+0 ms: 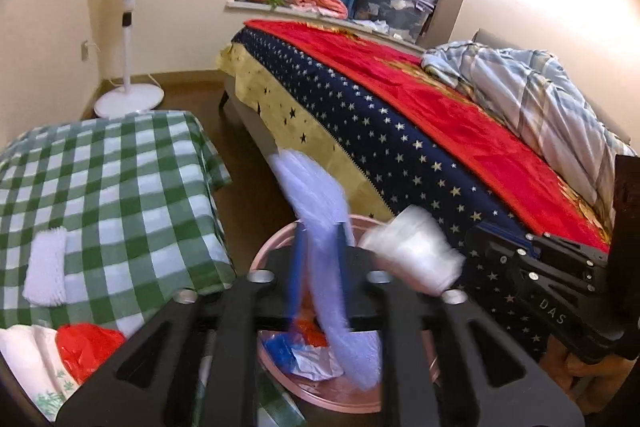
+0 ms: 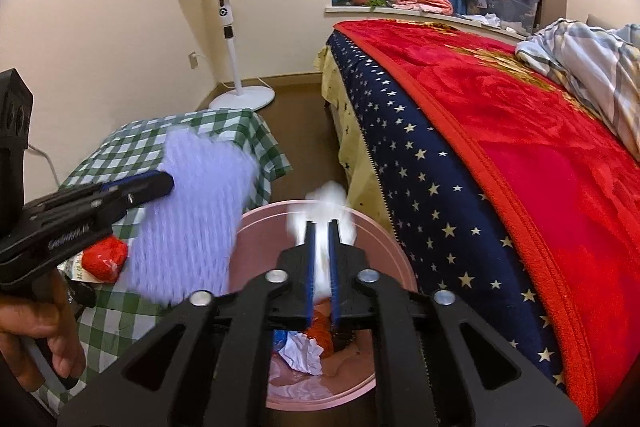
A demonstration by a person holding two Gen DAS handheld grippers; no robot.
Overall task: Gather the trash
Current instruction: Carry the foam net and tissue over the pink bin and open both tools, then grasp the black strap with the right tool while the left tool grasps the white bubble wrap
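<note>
A pale purple foam net (image 1: 312,187) hangs blurred between the blue fingers of my left gripper (image 1: 320,227), whose jaws stand apart over the pink bin (image 1: 340,403). From the right wrist view the net (image 2: 192,219) dangles at the left gripper's tip (image 2: 168,183), beside the bin's rim (image 2: 260,223). A blurred white wad (image 2: 328,207) sits between the parted jaws of my right gripper (image 2: 322,225), above the bin; the left wrist view shows the wad (image 1: 412,247) too. Crumpled white, blue and orange scraps (image 2: 300,351) lie in the bin.
A green checked table (image 1: 120,187) at left carries a red bag (image 1: 86,347) and a white cloth (image 1: 46,271). The bed (image 1: 400,131) with red and starry covers runs close along the right. A standing fan (image 1: 128,27) is at the far wall. A hand (image 2: 40,327) holds the left gripper.
</note>
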